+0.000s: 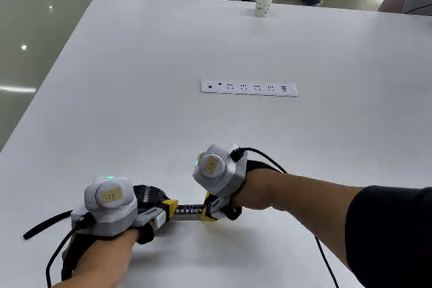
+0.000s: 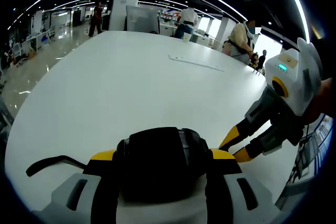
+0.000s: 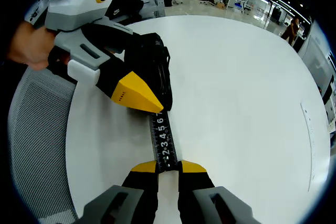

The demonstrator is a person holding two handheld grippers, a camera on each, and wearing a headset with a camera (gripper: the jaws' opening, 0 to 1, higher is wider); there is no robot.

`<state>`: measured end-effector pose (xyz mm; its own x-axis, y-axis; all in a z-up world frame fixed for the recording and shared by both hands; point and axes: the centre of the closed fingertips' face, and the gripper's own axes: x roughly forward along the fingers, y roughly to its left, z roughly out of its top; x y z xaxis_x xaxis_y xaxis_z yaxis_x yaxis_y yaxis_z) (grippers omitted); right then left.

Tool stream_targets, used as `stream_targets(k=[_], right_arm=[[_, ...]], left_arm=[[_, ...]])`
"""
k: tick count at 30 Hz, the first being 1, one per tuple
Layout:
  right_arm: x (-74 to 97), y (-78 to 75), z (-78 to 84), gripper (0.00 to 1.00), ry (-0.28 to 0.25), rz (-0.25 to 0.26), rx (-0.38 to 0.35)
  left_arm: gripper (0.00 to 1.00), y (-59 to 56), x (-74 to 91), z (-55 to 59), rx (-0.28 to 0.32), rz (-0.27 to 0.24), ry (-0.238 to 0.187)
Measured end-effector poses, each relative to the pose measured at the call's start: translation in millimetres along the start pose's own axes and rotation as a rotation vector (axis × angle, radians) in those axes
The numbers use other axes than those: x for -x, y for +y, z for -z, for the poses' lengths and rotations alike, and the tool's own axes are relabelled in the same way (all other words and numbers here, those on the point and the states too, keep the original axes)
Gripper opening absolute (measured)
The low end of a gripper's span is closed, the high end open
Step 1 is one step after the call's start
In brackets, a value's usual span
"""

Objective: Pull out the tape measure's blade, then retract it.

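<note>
The black tape measure [image 3: 155, 66] is being clamped between the jaws of the left gripper [image 2: 163, 155], near the front edge of the white table [image 1: 202, 45]. Its short drawn-out blade [image 3: 161, 140] is being pinched at the tip by the right gripper [image 3: 168, 167], just beside the case.

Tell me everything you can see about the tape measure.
The tape measure is black, rounded and rubbery-looking, and appears to rest on the white table near the person's side. The left gripper clamps it between yellow-tipped jaws. Its blade is dark with white numerals, drawn out a short way and lying flat along the tabletop. The right gripper pinches the blade's free end with its jaws closed.
</note>
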<state>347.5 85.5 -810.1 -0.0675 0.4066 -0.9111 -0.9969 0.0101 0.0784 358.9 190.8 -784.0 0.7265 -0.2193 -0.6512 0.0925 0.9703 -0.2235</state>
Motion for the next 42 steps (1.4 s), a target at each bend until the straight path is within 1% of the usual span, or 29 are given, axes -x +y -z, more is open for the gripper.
stream_targets(k=[2, 15, 19, 29, 42], right_arm=[[0.1, 0.7, -0.7, 0.1, -0.001, 0.0, 0.01], [-2.4, 1.0, -5.9, 0.1, -0.012, 0.003, -0.013], [-3.3, 1.0, -7.2, 0.1, -0.008, 0.006, -0.003], [-4.2, 1.0, -10.4, 0.1, -0.017, 0.005, -0.012], [-5.3, 1.6, -14.8, 0.1, -0.023, 0.003, -0.005]], left_arm=[[0.62, -0.4, 0.1, 0.2, 0.0, 0.0, 0.0], [0.62, -1.6, 0.6, 0.7, 0.004, 0.001, -0.001], [0.62, -1.6, 0.5, 0.5, 0.005, 0.001, 0.0], [0.62, -0.9, -0.5, -0.1, 0.008, 0.002, -0.001], [0.62, -0.2, -0.1, -0.5, 0.013, 0.005, 0.0]])
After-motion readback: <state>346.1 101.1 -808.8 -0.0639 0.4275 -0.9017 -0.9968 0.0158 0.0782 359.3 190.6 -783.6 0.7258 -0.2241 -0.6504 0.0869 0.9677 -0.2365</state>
